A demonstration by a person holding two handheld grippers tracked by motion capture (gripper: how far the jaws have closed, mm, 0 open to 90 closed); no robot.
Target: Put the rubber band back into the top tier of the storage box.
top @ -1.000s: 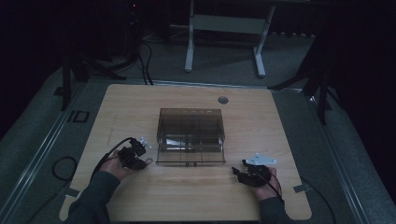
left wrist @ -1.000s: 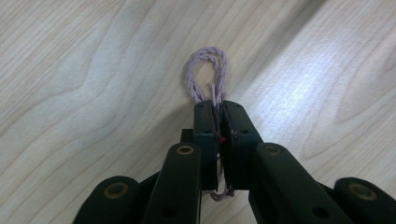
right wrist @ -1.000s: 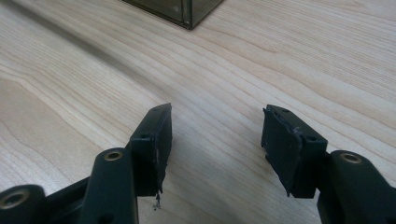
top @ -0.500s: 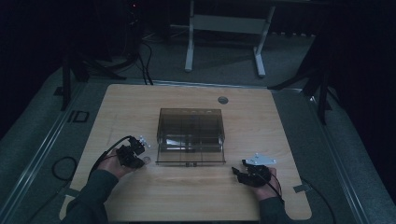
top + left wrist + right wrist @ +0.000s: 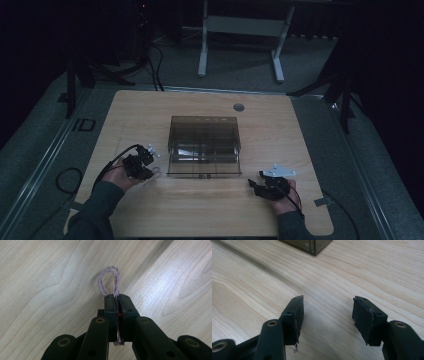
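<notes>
A thin twisted pale pink cord (image 5: 108,281) loops out past the tips of my left gripper (image 5: 116,298), whose jaws are shut on it just above the wooden table. In the high view the left gripper (image 5: 146,162) sits at the table's left, beside the front left corner of a smoky transparent box (image 5: 204,146), with the cord loop (image 5: 156,172) faintly visible by it. My right gripper (image 5: 256,184) rests near the front right of the table, pointing left toward the box. Its jaws (image 5: 327,312) stand open over bare wood with nothing between them.
The transparent box has inner dividers and stands at the table's middle; its corner (image 5: 310,246) shows at the top of the right gripper view. A round grommet (image 5: 238,107) sits near the far edge. Cables trail from both grippers. A white stand (image 5: 240,30) is beyond the table.
</notes>
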